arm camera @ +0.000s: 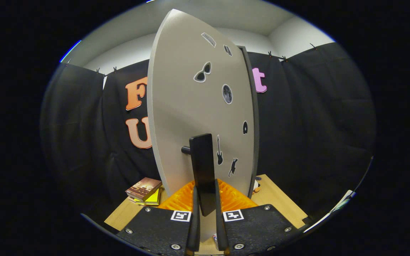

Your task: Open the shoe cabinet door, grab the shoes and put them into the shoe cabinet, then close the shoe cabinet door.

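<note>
Shoe cabinet door [190, 117] stood edge-on just ahead of my claw [207, 227], a flat pale matte panel with a curved outline. No readable writing; only small cut-out stickers [202, 72]: sunglasses, a moon, a guitar, a cat. Handle [203, 170] was a dark glossy slab on a short peg. My fingers [194, 220] had narrowed to a slim gap, both pressing the handle's lower end. Stacked books [144, 190] lay left on the wooden tabletop [279, 202].

Wooden table [283, 202]: stacked books [143, 190] beside shoe cabinet [198, 117].
</note>
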### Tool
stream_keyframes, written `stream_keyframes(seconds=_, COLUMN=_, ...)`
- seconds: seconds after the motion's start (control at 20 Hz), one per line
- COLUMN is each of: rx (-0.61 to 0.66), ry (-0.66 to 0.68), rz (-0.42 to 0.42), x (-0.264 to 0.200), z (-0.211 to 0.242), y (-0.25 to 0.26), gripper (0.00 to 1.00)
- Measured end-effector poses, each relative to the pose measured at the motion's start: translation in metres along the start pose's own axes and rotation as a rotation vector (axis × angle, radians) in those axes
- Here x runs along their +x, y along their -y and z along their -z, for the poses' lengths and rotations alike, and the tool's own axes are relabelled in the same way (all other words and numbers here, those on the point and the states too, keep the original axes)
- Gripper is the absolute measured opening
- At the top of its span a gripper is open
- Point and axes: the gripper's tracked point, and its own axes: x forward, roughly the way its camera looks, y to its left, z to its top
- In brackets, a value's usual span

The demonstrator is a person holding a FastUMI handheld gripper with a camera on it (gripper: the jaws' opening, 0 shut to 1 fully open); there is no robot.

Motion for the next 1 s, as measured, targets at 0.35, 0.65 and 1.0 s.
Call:
stream_keyframes(seconds=0.35, rx=0.04, ry=-0.025, rz=0.019, x=-0.007, z=0.003, y=0.013, gripper=0.17)
stream_keyframes(seconds=0.65, rx=-0.018, ry=-0.013, rz=0.137, x=-0.009, z=0.001, y=0.056, gripper=0.17)
stream_keyframes(seconds=1.0, rx=0.034, ry=-0.036, rz=0.209, x=-0.012, z=0.002, y=0.068, gripper=0.11)
